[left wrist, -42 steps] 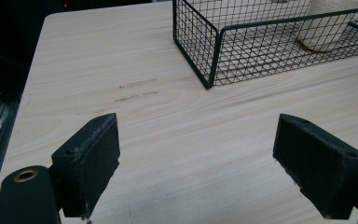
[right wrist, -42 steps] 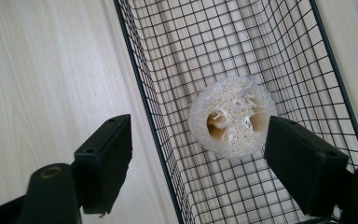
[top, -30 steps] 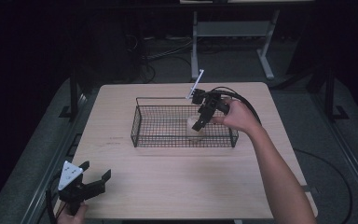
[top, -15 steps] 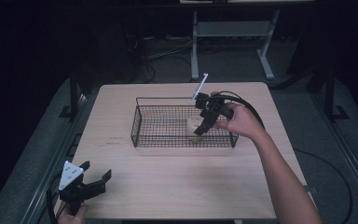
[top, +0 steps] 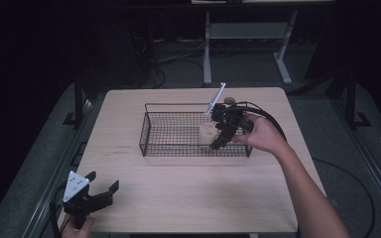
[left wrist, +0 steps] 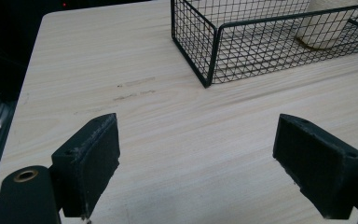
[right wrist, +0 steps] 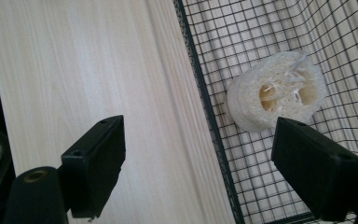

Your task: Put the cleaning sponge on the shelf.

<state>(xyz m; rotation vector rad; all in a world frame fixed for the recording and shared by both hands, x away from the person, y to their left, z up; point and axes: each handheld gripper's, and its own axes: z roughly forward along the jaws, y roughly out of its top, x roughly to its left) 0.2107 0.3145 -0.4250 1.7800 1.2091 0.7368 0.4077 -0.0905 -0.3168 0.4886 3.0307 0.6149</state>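
From the high view: pale wooden table (top: 193, 198), black wire-mesh rectangular basket (top: 151, 130) near its middle, round cream-coloured loofah slice (top: 207, 133) inside the basket toward its right end. Right gripper (top: 222, 135) held over the basket's right part, just beside the loofah slice, black cable looping behind the hand. Left gripper (top: 100, 187) low at the table's near left corner, grey three-cornered plate on top, well apart from the basket.

From the right gripper view, detail lost from above: loofah slice (right wrist: 276, 97) lying flat on the mesh floor, fibrous, with tan hollows at its centre, close against the basket's side wall (right wrist: 205, 98). Jaws of the right gripper (right wrist: 214, 172) wide apart, clamped on nothing. Straddling the wire wall: one jaw over bare tabletop (right wrist: 74, 65) outside the basket, the other over the mesh inside. Loofah slice ahead of the jaws and off toward the inner one, not between them, not touching either.

From the left gripper view: basket corner (left wrist: 208, 51) seen from low and outside, loofah slice (left wrist: 324, 30) showing through the mesh as a pale upright-sided block at the far end. Left gripper (left wrist: 209, 158) jaws also spread wide, only bare wood grain between them, faint dark scuffs (left wrist: 133, 91) on the tabletop ahead.
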